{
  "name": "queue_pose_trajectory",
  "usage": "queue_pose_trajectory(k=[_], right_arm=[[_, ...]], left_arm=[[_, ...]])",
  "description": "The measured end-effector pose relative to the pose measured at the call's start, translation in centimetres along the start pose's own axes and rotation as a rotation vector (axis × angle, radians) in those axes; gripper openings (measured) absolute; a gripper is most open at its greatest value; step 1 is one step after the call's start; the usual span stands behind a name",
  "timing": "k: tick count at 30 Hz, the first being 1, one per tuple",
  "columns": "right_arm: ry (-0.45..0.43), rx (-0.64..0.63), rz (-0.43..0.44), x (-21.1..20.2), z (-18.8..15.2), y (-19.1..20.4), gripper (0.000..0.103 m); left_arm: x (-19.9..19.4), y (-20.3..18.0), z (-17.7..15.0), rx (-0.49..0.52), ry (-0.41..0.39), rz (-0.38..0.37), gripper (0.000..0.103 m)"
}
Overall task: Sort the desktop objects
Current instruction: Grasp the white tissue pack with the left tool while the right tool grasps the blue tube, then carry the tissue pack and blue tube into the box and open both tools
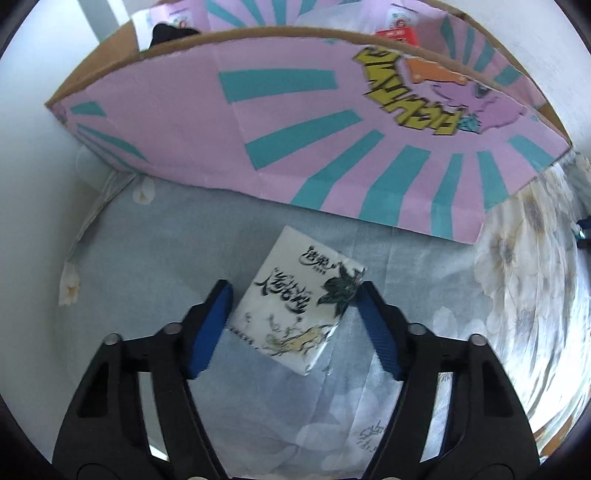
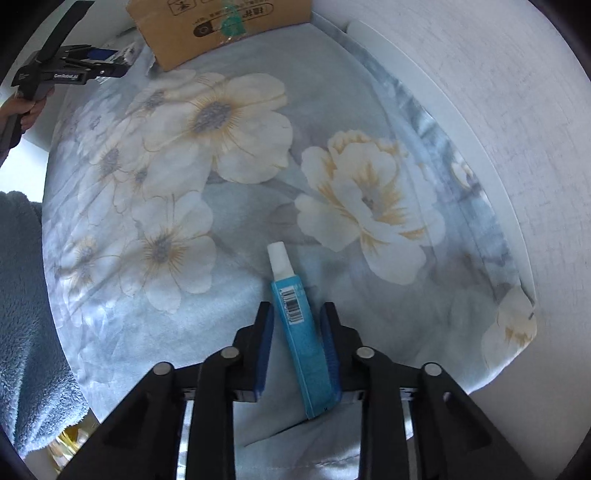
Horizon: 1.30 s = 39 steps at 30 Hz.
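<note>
In the left wrist view a white tissue pack point(image 1: 295, 302) with black ink drawings lies on the floral cloth between the fingers of my left gripper point(image 1: 293, 291). The jaws are open and straddle the pack; the right finger is at its corner. In the right wrist view a blue tube point(image 2: 301, 332) with a white cap lies on the cloth between the fingers of my right gripper point(image 2: 297, 312). The jaws are open; the tube rests against the right finger, with a gap on the left.
A cardboard box point(image 1: 295, 122) with a pink and teal flap stands just beyond the tissue pack; a red item point(image 1: 397, 35) shows inside. The box point(image 2: 218, 26) is at the far end in the right wrist view, with the left gripper point(image 2: 70, 70) beside it. White wall borders the table.
</note>
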State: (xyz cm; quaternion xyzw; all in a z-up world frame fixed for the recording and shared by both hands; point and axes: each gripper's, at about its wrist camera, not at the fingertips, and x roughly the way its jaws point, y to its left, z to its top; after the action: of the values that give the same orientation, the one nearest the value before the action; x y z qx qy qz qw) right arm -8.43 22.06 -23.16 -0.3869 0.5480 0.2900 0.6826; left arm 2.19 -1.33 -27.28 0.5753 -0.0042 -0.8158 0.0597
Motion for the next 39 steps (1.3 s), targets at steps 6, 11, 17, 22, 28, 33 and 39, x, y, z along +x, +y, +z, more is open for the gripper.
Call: queue_pose_trajectory(k=[6, 11, 17, 22, 28, 33, 39], right_arm=[[-0.01, 0.028, -0.004, -0.3, -0.1, 0.4, 0.016], [-0.016, 0.037, -0.004, -1.1, 0.0, 1.1, 0.015], [-0.029, 0.096, 0.008, -2.7, 0.6, 1.7, 0.015], [-0.046, 0.154, 0.017, -4.8, 1.5, 2.6, 0.015], [-0.072, 0.206, 0.025, -8.3, 3.3, 3.5, 0.015], [-0.116, 0.265, 0.039, -10.8, 5.5, 3.8, 0.015], [-0.173, 0.237, 0.019, -14.3, 11.2, 5.1, 0.015]], left_arm=[[-0.3, -0.9, -0.8, 0.037, 0.001, 0.008, 0.051], [-1.0, -0.2, -1.7, 0.02, 0.003, -0.01, 0.05], [-2.9, 0.9, -2.4, -0.002, 0.002, -0.04, 0.05], [-5.3, 1.5, -2.3, 0.002, -0.016, -0.064, 0.05], [-9.7, 3.3, -1.2, 0.022, -0.094, -0.084, 0.05], [-10.6, 5.6, 5.5, 0.032, -0.132, -0.085, 0.05], [-13.4, 8.3, 10.6, 0.058, -0.177, -0.084, 0.05]])
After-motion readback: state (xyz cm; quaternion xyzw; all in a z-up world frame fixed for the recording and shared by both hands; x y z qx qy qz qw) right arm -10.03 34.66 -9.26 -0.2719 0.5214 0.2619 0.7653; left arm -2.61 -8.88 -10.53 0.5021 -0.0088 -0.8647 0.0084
